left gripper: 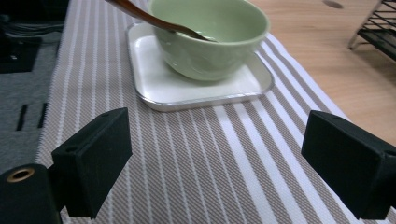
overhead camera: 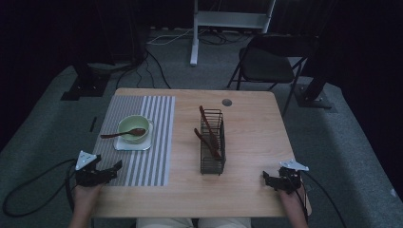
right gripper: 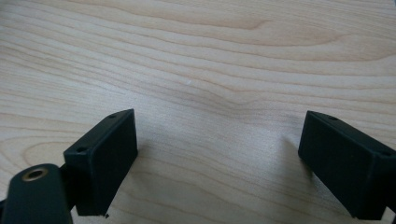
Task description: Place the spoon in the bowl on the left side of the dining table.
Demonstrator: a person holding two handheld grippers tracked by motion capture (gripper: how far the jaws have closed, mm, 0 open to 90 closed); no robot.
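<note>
Black jaws of my left gripper (left gripper: 217, 161) stand wide apart and hold nothing, over the striped placemat (left gripper: 210, 177) at the table's near left edge. At twelve o'clock from them, near but apart, sits the green bowl (left gripper: 210, 37) on its white square tray (left gripper: 196, 88), a brown wooden spoon (left gripper: 154, 18) leaning in it with the handle out toward ten o'clock. My right gripper (right gripper: 217, 163) gapes just as wide, empty, over bare wooden table (right gripper: 210, 56). Between both stands the black wire basket (overhead camera: 212, 142) with wooden utensils (overhead camera: 207, 133).
</note>
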